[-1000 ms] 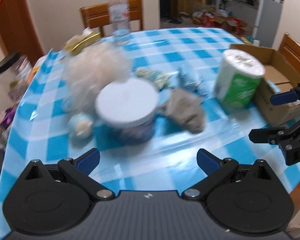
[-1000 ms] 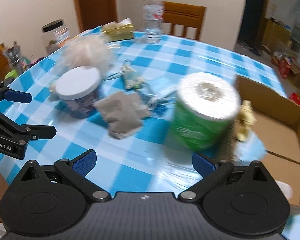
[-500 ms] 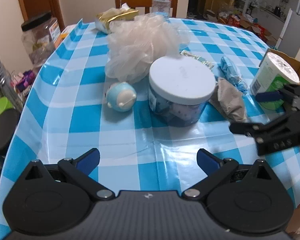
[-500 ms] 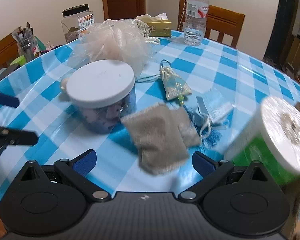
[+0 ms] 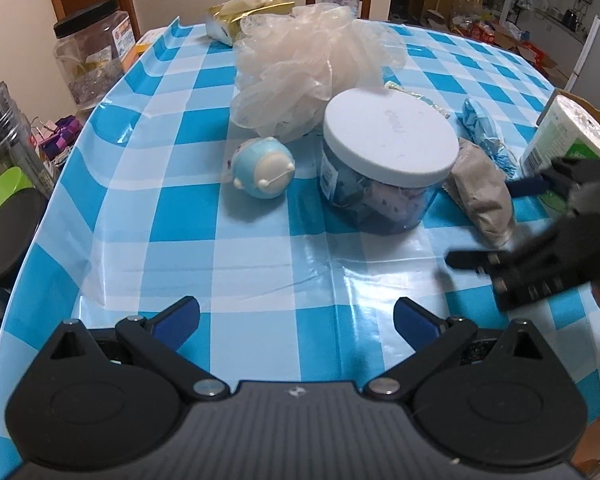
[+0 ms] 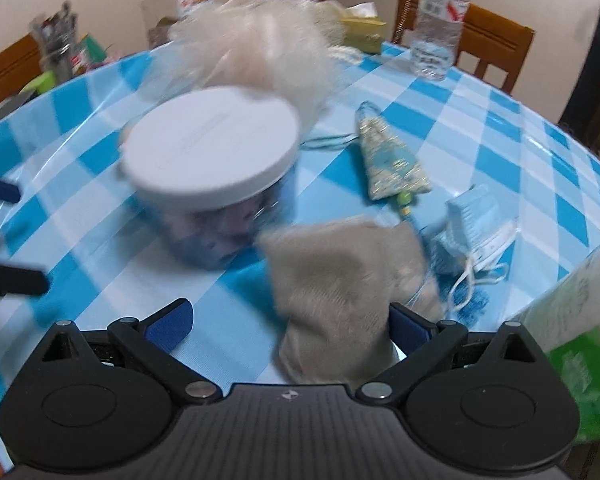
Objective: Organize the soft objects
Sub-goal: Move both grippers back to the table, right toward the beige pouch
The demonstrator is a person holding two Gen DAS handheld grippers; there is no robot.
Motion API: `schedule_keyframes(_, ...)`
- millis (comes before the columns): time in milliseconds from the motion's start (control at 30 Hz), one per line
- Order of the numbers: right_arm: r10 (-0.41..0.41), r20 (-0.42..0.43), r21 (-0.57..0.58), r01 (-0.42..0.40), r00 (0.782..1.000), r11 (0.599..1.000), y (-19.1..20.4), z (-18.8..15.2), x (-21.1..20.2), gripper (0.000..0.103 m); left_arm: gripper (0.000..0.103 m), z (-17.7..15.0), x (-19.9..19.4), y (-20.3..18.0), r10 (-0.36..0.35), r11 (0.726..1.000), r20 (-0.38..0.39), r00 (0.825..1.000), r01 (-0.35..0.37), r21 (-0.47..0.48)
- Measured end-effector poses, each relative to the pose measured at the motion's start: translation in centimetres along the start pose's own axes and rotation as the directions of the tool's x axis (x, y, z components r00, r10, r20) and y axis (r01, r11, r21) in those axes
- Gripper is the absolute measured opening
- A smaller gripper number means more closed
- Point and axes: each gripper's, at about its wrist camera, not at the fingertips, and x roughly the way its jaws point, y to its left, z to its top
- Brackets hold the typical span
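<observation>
Right wrist view shows the right gripper (image 6: pixel 288 320) wide open around the grey pouch (image 6: pixel 340 276), which lies beside the jar (image 6: pixel 212 168). The left gripper (image 5: pixel 296 316) is also wide and empty. A shallow pinch may let the soft cloth slip out.

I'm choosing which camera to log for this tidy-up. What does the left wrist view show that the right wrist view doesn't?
Only the left wrist view shows the small round blue toy beside the jar, and the right gripper seen from outside.

Only the right wrist view shows the whole patterned blue pouch and the water bottle's lower body.

Both share the white-lidded jar, beige mesh puff, grey cloth bag, light blue mask, paper roll and checked tablecloth.
</observation>
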Motion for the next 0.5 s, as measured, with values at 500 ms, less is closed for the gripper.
schedule_keyframes(500, -0.007, -0.048, 0.006, 0.007, 0.999, 1.000, 2.3, -1.7, -0.7, 0.103, 0.102, 0.4, 3.4, 0.5, -0.012, 0.999, -0.037, 0.999, 0.014, 0.041)
